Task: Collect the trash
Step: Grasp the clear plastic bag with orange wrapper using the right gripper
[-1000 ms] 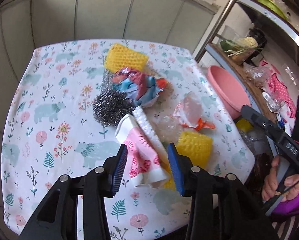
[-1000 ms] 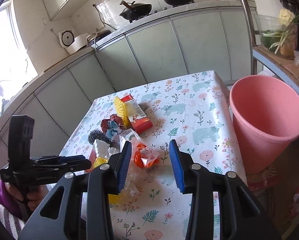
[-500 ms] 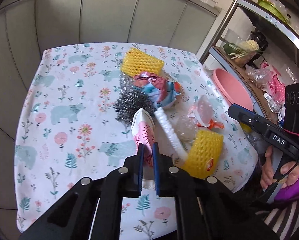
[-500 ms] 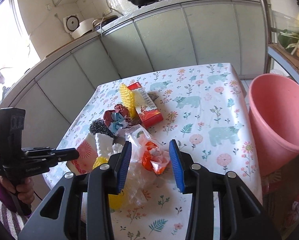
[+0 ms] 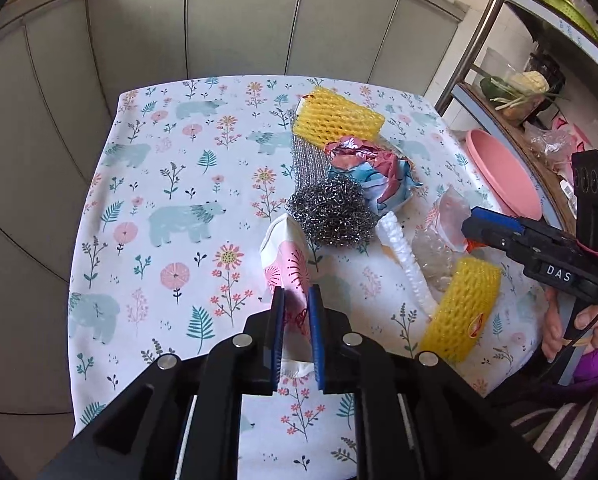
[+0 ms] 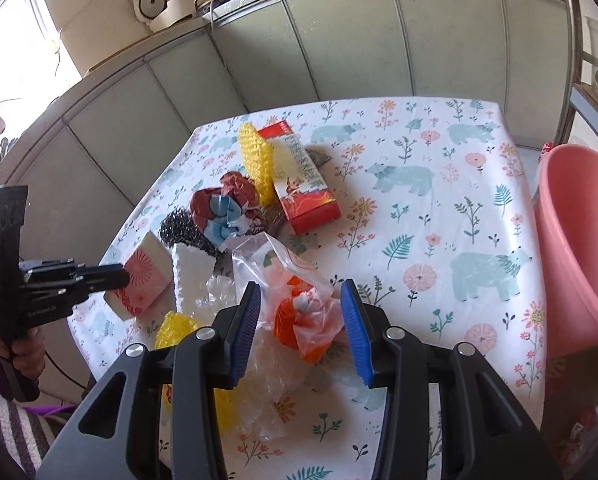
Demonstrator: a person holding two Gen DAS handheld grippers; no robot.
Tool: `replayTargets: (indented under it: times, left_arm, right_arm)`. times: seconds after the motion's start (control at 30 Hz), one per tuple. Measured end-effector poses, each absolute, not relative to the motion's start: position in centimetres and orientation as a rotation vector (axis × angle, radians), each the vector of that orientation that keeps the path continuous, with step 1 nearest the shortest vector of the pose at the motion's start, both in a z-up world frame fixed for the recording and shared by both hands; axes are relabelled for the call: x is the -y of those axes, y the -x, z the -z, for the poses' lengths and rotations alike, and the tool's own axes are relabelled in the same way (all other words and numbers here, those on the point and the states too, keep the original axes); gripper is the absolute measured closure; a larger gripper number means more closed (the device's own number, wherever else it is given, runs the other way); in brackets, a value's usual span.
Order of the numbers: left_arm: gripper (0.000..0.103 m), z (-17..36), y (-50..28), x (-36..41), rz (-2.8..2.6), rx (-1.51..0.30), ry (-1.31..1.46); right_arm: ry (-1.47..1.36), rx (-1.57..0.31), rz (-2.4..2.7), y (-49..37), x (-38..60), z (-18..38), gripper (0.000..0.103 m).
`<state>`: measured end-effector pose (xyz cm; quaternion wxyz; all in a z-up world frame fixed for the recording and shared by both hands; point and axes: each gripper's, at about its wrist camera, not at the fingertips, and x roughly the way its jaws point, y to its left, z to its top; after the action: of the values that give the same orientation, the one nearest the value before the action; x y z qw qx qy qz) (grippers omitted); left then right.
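The left gripper has its blue fingers clamped on the near end of a white and pink tissue pack; after closing hard they have just eased slightly wider, with the pack between them. The pack lies on the floral surface, its far end just beside a steel scourer.

The right gripper has its fingers apart, and they have just been opening a little. Between them, untouched by the pads, sits a clear bag with orange scraps inside, on crinkled clear film.

Right of the pack in the left view lie a white foam strip and a yellow foam net near the surface's edge. Beyond the scourer is a crumpled red and blue wrapper, touching it, then a silvery mesh cloth and a second yellow net at the far side. In the right view a red carton leans against that net.

A pink bucket stands off the surface's right edge. A hand grips the right tool's handle, by a striped sleeve.
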<state>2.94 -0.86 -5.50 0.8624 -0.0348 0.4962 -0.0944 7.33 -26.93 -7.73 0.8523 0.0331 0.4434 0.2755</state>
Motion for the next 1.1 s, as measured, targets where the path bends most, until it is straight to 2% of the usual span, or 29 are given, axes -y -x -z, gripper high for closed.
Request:
replayTargets:
  times: [0.23,0.3,0.67,0.7,0.73,1.0,1.1]
  left_arm:
    - [0.090,5.6,-3.3,1.3,0.185,-1.050,0.027]
    - [0.090,5.6,-3.4,1.4,0.185,-1.052,0.019]
    - [0.092,3.5,-2.4,1.6,0.206,-0.977,0.031]
    - [0.093,3.1,-2.3,1.6,0.205,-0.961,0.032]
    - [0.093,2.7,-2.2,1.6,0.204,-0.948,0.033]
    - [0.092,1.0,-1.3,1.3,0.195,-0.890,0.045]
    - [0.093,0.8,-1.1,1.1,0.193,-0.878,0.053]
  right_arm:
    - [-0.071,-0.951,-0.591,-7.4,27.2,8.1,0.060]
    - [-0.079,-0.947,-0.601,-7.3,27.3,8.2,0.065]
    - [-0.134,-0.891,-0.591,-6.2,28.8,7.2,0.076]
    - [-0.141,-0.883,-0.589,-6.1,29.1,7.0,0.095]
    - [-0.147,-0.875,-0.580,-6.0,29.3,6.8,0.103]
    - [-0.159,-0.882,-0.548,-5.6,30.3,6.2,0.102]
    - [-0.165,-0.906,-0.545,-5.8,30.4,6.2,0.099]
